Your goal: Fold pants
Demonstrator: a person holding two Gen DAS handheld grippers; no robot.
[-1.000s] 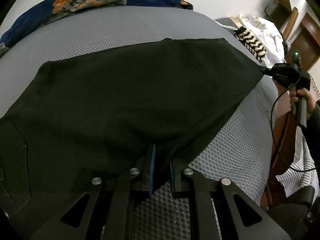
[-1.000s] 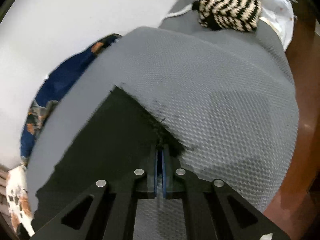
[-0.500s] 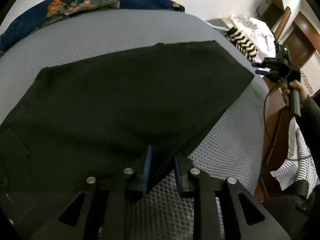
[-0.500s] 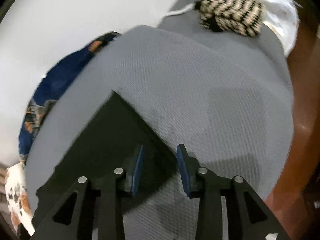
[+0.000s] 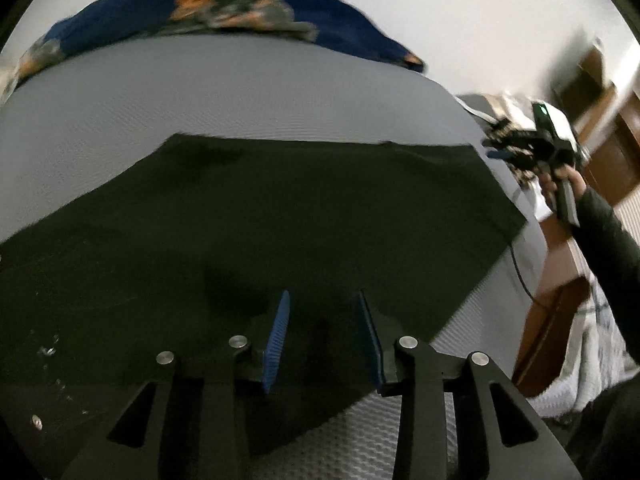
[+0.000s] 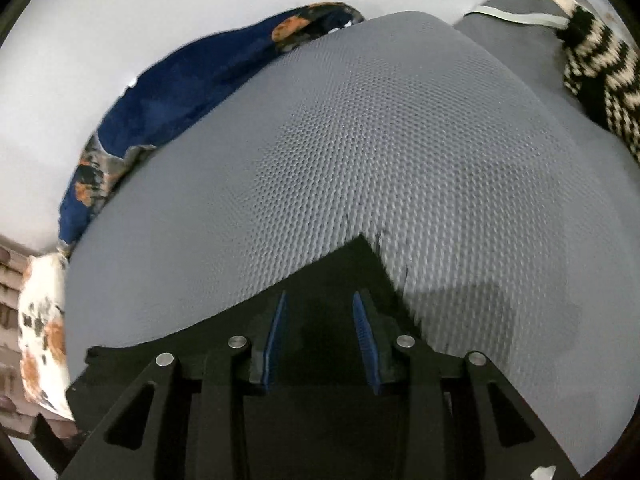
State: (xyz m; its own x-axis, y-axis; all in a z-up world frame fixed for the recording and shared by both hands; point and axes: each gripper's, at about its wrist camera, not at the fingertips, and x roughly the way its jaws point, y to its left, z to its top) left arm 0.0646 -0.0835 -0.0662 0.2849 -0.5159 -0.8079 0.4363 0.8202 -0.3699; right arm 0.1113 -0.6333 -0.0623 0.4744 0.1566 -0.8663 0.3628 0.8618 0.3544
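Two grippers are mine here, one in each hand, and both hang above the black pants (image 5: 280, 220) with nothing between their blue pads. The pants lie spread flat on a grey mattress (image 5: 240, 96) with a honeycomb weave, their far edge running straight across it and a corner reaching towards the mattress's right side. My left gripper (image 5: 322, 336) points down over the near part of the cloth; its jaws are opening, parted to a moderate gap, and the fabric below them lies flat and ungripped. In the left wrist view my right gripper (image 5: 516, 150) shows at the right edge, held up in my right hand (image 5: 560, 184) just past the far right corner of the pants, clear of the cloth, with a dark sleeve (image 5: 612, 240) behind it and a thin cable hanging below. Seen from its own camera, my right gripper (image 6: 320, 336) has its jaws parted by a similar moderate gap over a pointed corner of the pants (image 6: 344, 272), and the pads do not press on it. A dark blue blanket (image 5: 224, 12) with orange patches is bunched along the far side of the mattress against a white wall. A black and cream zigzag knit (image 6: 600, 76) lies at the upper right of the right wrist view. Brown wooden furniture (image 5: 608, 152) stands to the right of the bed.
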